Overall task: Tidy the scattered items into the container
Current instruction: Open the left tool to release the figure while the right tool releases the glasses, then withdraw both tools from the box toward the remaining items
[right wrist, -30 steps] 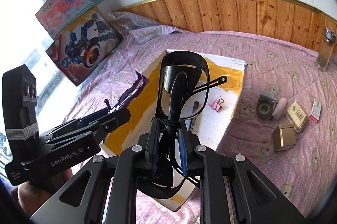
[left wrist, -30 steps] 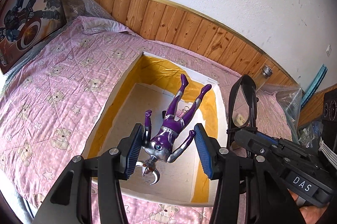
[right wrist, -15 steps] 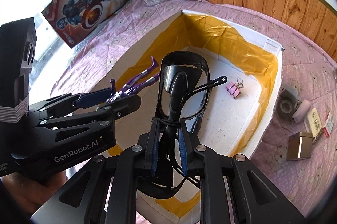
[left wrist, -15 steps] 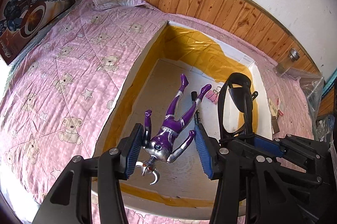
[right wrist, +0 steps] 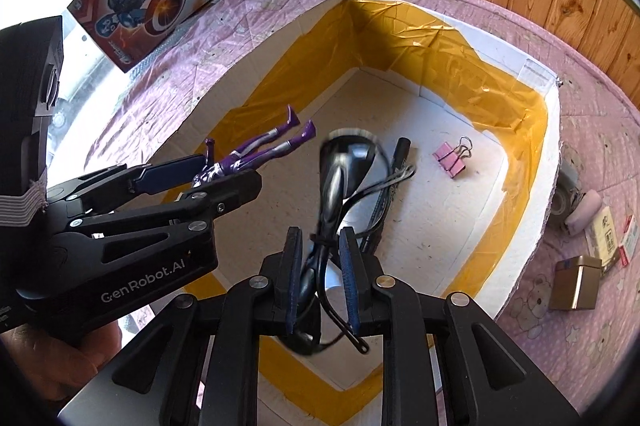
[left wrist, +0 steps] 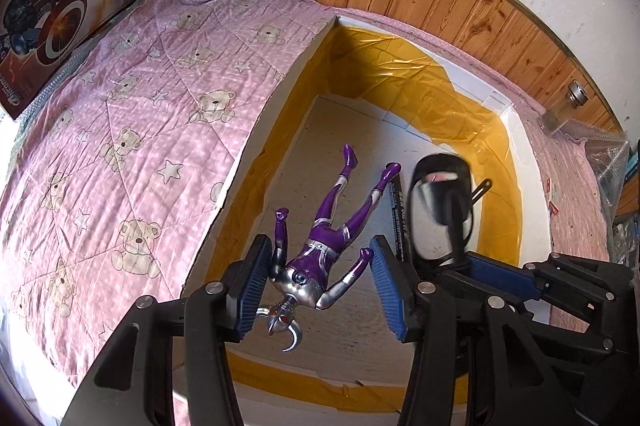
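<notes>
1. The left hand-held gripper [left wrist: 319,278] has its blue pads set wide and pinched on the outspread arms of the purple-and-silver plastic action figure [left wrist: 325,246], which hangs over the floor of the white foam box lined with yellow tape [left wrist: 530,185].
2. The right hand-held gripper [right wrist: 320,266] brackets the folded black-framed glasses [right wrist: 340,161] low over the same box. They are blurred and narrow gaps show at the pads, so whether it clamps them cannot be told.
3. Risks:
   - The hold on thin arms alone could let the figure pivot or slip early.
   - Its curved silver crest sits beside the left pad and may snag on release.
   - The glasses could drop onto the black marker pen [right wrist: 400,149] below and scuff a lens.
   - The two grippers are just beside each other and could knock together.
4. The figure's long axis runs forward along the fingers, head toward the camera and feet toward the far wall, roughly level.
5. The glasses also point lengthwise forward, lenses leading.
</notes>
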Tool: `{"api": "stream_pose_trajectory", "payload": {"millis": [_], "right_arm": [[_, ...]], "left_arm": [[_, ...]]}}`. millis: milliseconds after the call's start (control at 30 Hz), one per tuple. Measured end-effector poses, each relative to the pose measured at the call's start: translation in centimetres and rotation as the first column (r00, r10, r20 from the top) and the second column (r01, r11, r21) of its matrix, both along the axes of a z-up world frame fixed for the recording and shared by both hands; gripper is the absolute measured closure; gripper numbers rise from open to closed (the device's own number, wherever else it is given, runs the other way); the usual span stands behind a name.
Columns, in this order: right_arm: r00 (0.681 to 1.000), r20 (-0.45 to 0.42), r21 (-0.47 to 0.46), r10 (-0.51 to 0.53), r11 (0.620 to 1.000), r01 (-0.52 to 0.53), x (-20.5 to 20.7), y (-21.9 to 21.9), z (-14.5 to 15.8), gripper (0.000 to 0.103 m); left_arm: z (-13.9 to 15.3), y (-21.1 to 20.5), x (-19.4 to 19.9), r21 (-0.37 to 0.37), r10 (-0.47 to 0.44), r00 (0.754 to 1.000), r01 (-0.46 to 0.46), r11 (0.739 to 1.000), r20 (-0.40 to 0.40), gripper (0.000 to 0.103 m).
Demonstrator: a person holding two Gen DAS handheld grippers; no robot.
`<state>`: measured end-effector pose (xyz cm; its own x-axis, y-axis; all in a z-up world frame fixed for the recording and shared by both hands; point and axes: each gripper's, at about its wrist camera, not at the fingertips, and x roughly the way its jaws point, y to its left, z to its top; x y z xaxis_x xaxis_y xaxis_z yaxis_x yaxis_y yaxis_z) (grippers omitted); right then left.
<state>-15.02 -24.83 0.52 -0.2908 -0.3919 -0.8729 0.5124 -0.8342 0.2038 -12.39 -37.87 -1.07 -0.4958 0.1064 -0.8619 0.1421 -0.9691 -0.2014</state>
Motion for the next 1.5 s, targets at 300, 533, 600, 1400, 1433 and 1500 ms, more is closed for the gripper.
{"api": "stream_pose_trajectory", "payload": {"millis": [300, 533, 600, 1400, 1433, 1500], "right_arm": [[0.999, -0.025, -0.036, -0.022, 0.999, 0.021, 0.2, 0.5, 1.5, 0.070], [0.999, -0.029, -0.055, -0.021, 0.998, 0.020, 1.0, 0.7, 1.8, 0.070], [0.999, -0.031, -0.061, -0.023, 0.998, 0.021, 1.2, 0.9, 1.9, 0.070], [0.987, -0.120, -0.226, -0.109, 0.971, 0.080, 5.1, 6.2, 6.1, 0.070], [0.986, -0.121, -0.235, -0.117, 0.968, 0.086, 5.3, 6.6, 6.3, 0.070], [0.984, -0.122, -0.251, -0.130, 0.963, 0.096, 5.6, 7.4, 6.5, 0.070]], "left_arm": [[0.3, -1.1, 0.0, 0.022, 0.013, 1.000, -0.013, 1.000, 0.001, 0.050], [0.5, -1.0, 0.7, 0.020, 0.008, 1.000, -0.008, 1.000, 0.000, 0.050], [0.6, -0.8, 1.0, 0.019, 0.006, 1.000, -0.006, 1.000, -0.002, 0.050], [4.8, 3.1, 4.8, 0.011, -0.040, 0.992, 0.042, 0.999, -0.117, 0.050], [5.0, 3.3, 5.1, 0.008, -0.041, 0.992, 0.042, 0.999, -0.123, 0.050], [5.3, 3.8, 5.4, 0.005, -0.047, 0.990, 0.048, 0.999, -0.133, 0.050]]}}
